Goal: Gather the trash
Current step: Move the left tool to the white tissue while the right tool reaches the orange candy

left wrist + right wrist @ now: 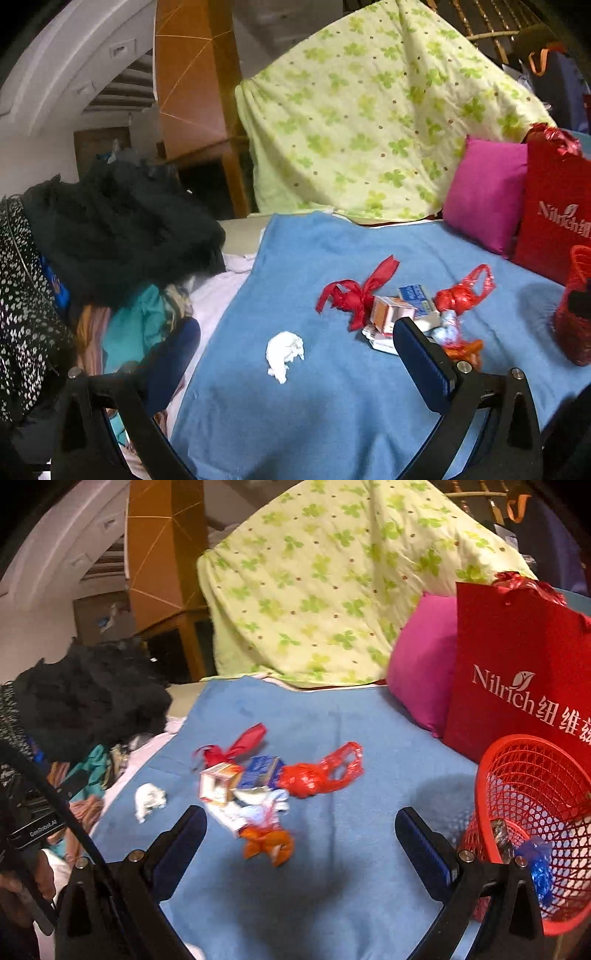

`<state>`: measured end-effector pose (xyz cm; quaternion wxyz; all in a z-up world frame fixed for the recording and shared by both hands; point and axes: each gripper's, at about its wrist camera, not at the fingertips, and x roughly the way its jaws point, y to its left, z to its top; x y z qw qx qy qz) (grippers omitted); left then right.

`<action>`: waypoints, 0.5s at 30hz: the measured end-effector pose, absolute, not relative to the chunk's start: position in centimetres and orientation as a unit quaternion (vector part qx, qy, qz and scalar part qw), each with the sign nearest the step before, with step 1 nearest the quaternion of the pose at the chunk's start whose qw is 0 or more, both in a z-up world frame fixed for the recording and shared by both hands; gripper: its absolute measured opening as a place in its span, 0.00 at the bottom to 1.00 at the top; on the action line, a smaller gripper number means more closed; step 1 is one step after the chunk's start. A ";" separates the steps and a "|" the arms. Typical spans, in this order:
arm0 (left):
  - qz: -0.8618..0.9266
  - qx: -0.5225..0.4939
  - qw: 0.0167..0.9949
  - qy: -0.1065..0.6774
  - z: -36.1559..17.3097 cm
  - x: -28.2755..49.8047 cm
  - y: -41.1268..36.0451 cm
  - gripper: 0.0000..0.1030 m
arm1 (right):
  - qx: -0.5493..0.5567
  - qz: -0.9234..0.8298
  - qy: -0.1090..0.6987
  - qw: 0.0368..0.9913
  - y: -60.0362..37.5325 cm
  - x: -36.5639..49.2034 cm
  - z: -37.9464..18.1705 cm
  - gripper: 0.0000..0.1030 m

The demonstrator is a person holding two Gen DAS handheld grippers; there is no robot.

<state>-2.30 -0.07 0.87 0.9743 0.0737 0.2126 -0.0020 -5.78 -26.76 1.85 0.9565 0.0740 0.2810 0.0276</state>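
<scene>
Trash lies on a blue blanket point(314, 398): a crumpled white tissue point(284, 354), a red ribbon scrap point(354, 291), small cartons point(391, 310), a red plastic bag point(463, 291) and an orange wrapper point(465, 350). My left gripper point(295, 339) is open and empty, with the tissue between its fingers' line. In the right wrist view the tissue point(147, 799), cartons point(221, 781), red bag point(321, 773) and orange wrapper point(267, 845) show. My right gripper point(301, 827) is open and empty, above the blanket point(295, 904). A red mesh basket point(532, 830) holding some wrappers stands at the right.
A red paper bag point(513, 672) and a magenta pillow point(417, 664) stand behind the basket. A green clover quilt point(325, 572) is piled at the back. Dark clothes point(122, 221) are heaped left of the blanket. The basket also shows in the left wrist view point(574, 306).
</scene>
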 end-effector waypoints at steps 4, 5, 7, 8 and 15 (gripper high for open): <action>-0.015 0.061 0.966 0.251 -0.2 -2.5 1.3 1.00 | 0.060 0.056 0.317 0.945 -25.0 -5.3 0.7 1.00; -0.013 0.060 0.964 0.258 -0.6 -2.5 1.4 1.00 | 0.063 0.067 0.325 0.941 -24.6 -5.0 0.2 1.00; -0.005 0.058 0.961 0.272 -1.4 -1.9 1.9 1.00 | 0.073 0.085 0.338 0.934 -24.3 -4.3 -0.8 1.00; -0.005 0.055 0.959 0.278 -1.8 -1.5 2.1 1.00 | 0.077 0.091 0.343 0.932 -24.2 -3.7 -1.3 1.00; -0.016 0.018 0.931 0.363 -6.0 3.9 4.0 1.00 | 0.091 0.111 0.371 0.917 -24.1 1.0 -4.3 1.00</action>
